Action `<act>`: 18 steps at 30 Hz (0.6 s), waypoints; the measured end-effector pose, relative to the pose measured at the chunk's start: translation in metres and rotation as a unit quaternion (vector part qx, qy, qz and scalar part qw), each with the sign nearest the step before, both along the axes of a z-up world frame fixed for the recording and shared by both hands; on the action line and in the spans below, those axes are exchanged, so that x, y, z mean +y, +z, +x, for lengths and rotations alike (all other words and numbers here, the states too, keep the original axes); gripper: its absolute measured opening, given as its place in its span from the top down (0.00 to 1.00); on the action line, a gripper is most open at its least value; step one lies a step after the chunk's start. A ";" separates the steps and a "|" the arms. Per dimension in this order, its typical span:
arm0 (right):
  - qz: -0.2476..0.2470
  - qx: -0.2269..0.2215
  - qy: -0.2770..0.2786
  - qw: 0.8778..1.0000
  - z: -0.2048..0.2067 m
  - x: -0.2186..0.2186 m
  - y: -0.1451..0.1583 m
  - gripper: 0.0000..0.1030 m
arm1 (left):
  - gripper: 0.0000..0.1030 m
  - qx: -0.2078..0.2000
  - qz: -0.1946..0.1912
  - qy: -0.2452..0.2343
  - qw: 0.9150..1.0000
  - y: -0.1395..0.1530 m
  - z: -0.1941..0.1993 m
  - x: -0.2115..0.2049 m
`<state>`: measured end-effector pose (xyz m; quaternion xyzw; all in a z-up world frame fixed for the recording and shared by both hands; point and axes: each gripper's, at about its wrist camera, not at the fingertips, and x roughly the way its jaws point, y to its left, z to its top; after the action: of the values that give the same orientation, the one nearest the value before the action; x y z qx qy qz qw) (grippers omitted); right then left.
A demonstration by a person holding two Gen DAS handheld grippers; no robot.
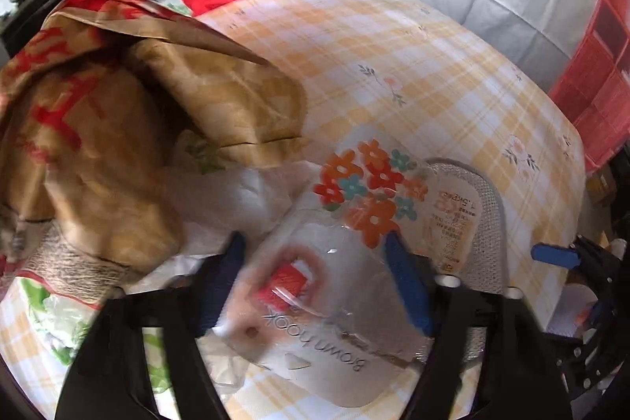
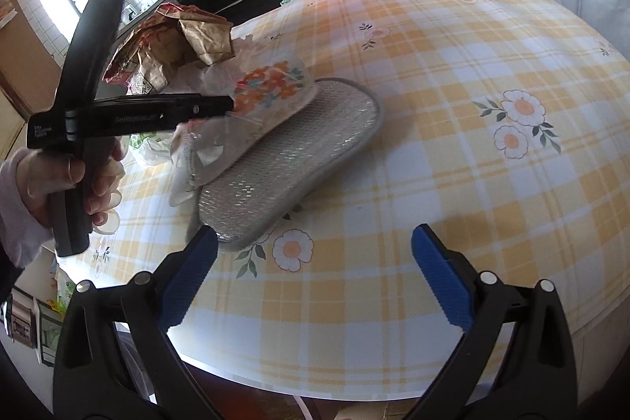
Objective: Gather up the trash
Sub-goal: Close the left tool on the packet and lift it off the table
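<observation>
Trash first: left wrist view shows a clear plastic wrapper with orange flowers (image 1: 354, 215) on the bench (image 1: 453, 65), left gripper (image 1: 315, 247) fingers clamping it. Right wrist view, right gripper (image 2: 315, 243) fingers wide, empty. Next: lift it into the brown paper bag (image 1: 98, 144).

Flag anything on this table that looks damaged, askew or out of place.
The crumpled brown paper bag lies collapsed on its side. The clear flower-printed packaging, between the left gripper's fingers, sits tilted, half across the grey mesh pad. White wrappers spill beside them. Nothing looks spilled wet.
</observation>
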<state>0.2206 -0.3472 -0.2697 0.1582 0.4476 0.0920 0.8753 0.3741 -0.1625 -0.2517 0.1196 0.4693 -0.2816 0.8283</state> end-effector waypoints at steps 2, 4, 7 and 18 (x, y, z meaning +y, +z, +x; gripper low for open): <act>0.001 -0.002 -0.001 1.000 -0.001 0.000 0.003 0.06 | 0.98 -0.011 -0.015 0.019 1.000 0.007 -0.008 0.007; -0.001 -0.005 -0.002 1.000 -0.003 0.000 0.004 0.06 | 1.00 -0.015 -0.017 0.027 0.999 0.010 -0.016 0.011; -0.005 -0.004 -0.002 1.000 -0.003 0.000 0.004 0.06 | 1.00 -0.019 -0.036 0.027 0.999 0.015 -0.032 0.018; -0.008 -0.002 0.003 1.000 -0.005 0.006 0.003 0.06 | 0.49 0.017 -0.107 0.035 0.994 0.021 -0.037 0.013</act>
<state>0.2157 -0.3413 -0.2668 0.1497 0.4469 0.0912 0.8772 0.3376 -0.1499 -0.2311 0.0094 0.4548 -0.3033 0.8373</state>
